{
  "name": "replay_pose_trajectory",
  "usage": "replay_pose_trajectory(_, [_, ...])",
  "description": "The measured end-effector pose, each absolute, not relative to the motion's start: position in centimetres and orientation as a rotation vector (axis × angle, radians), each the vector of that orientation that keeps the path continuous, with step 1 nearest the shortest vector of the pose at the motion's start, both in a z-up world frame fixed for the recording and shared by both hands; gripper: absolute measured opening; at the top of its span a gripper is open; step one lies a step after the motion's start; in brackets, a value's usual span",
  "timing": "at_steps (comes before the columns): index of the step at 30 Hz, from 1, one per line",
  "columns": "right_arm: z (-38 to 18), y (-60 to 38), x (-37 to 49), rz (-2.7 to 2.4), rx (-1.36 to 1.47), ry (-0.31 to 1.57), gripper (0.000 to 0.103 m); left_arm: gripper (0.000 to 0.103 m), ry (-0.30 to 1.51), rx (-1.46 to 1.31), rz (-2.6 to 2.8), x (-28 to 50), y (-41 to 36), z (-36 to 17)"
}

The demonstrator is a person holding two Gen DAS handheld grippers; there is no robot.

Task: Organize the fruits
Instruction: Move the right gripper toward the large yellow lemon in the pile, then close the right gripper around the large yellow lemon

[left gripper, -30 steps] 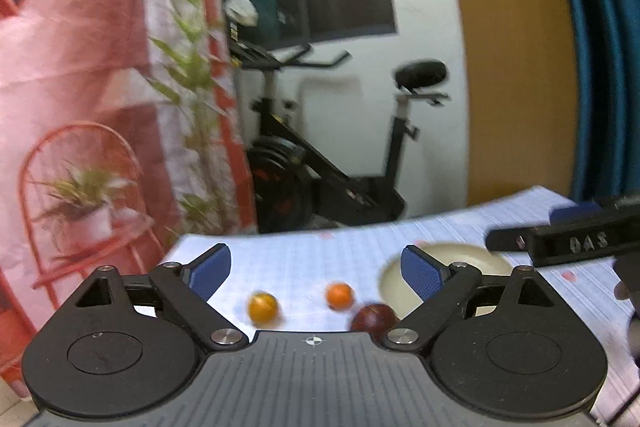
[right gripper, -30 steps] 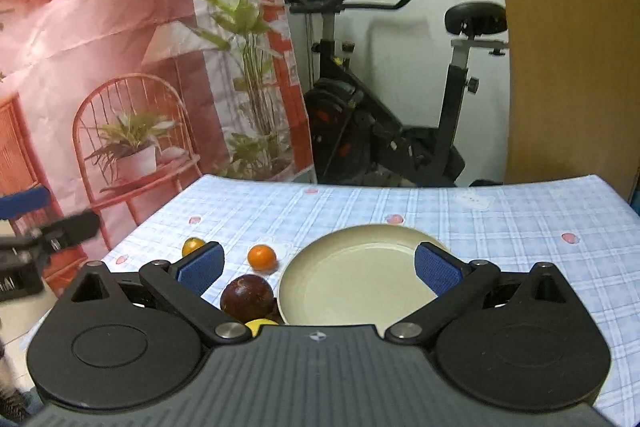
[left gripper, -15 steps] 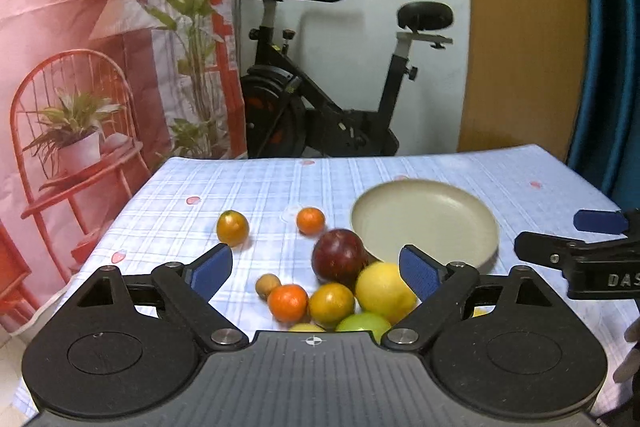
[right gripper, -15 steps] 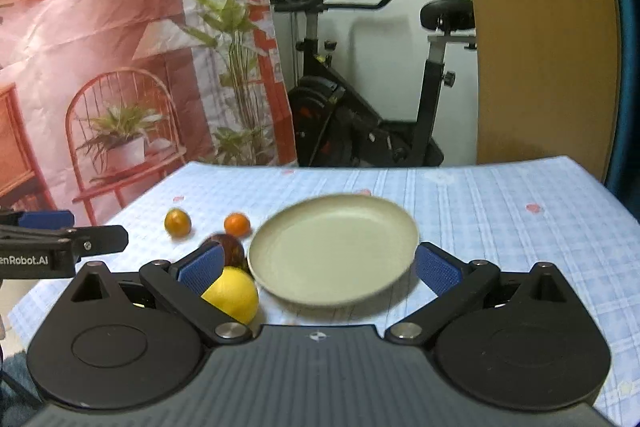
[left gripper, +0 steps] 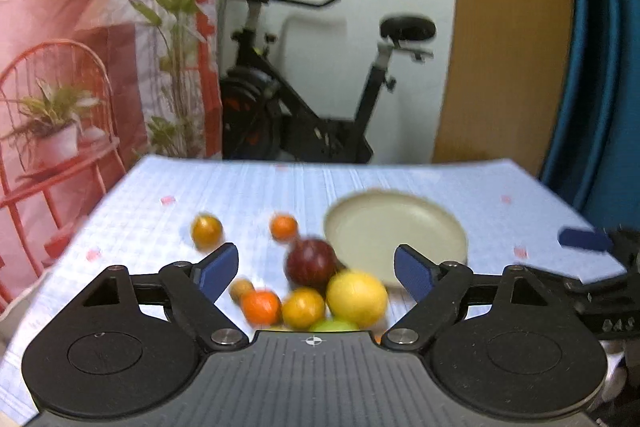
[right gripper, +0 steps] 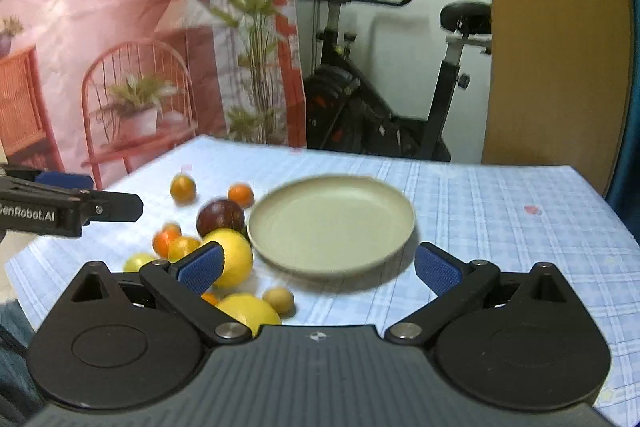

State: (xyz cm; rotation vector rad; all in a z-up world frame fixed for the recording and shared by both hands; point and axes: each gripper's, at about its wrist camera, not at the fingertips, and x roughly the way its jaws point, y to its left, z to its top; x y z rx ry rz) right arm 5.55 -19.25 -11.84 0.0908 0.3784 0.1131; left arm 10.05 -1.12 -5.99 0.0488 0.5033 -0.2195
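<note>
An empty beige plate [left gripper: 396, 231] [right gripper: 332, 223] sits mid-table on a blue checked cloth. Left of it lies a cluster of fruit: a dark red apple [left gripper: 311, 261] [right gripper: 221, 218], a yellow lemon [left gripper: 357, 297] [right gripper: 230, 257], several small oranges [left gripper: 261, 306] [right gripper: 241, 195], a green fruit [left gripper: 334, 326] and a small brown fruit [right gripper: 279, 300]. My left gripper [left gripper: 316, 267] is open and empty above the near fruit. My right gripper [right gripper: 318, 267] is open and empty in front of the plate. The left gripper also shows at the left of the right wrist view [right gripper: 68, 207].
The table [right gripper: 500, 211] ends at its far edge before an exercise bike [left gripper: 312, 99]. A red printed backdrop with a chair and plants [right gripper: 132, 99] hangs at the left. A wooden panel [left gripper: 504, 39] and blue curtain [left gripper: 600, 67] stand at the right.
Both views have shifted and blurred: both grippers moved back and tilted down over the table, bringing more fruit into sight. Both stay open and empty.
</note>
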Motion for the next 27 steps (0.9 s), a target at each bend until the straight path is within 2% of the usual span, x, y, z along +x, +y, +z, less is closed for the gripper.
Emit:
replay_pose_trajectory(5, [-10.4, -19.8, 5.1, 0.114, 0.096, 0.348, 0.103, 0.087, 0.486, -0.014, -0.220, 11.1, 0.0, -4.0])
replay_pose_trajectory(11, [-11.8, -19.1, 6.0, 0.167, 0.080, 0.436, 0.102, 0.082, 0.609, -0.022, -0.333, 12.2, -1.8, -7.2])
replay_pose_trajectory(15, [-13.3, -17.4, 7.0, 0.196, -0.015, 0.526, 0.083, 0.071, 0.658, 0.008, -0.395, 12.8, -3.0, -9.1])
replay_pose_trajectory(19, [-14.5, -16.9, 7.4, 0.267, -0.002, 0.560, 0.077, 0.068, 0.670, 0.041, -0.462, 13.4, -4.2, -10.3])
replay_pose_trajectory(21, [-15.1, -16.8, 7.5, 0.287, -0.002, 0.575, 0.068, 0.067, 0.685, 0.050, -0.493, 13.3, -4.6, -11.4])
replay_pose_trajectory(25, [-16.1, -16.9, 7.6, 0.323, 0.021, 0.592, 0.064, 0.066, 0.736, 0.063, -0.561, 13.5, -5.6, -13.0])
replay_pose_trajectory(27, [-16.4, -16.8, 7.6, 0.340, 0.029, 0.601, 0.058, 0.064, 0.759, 0.068, -0.588, 13.8, -6.2, -13.7])
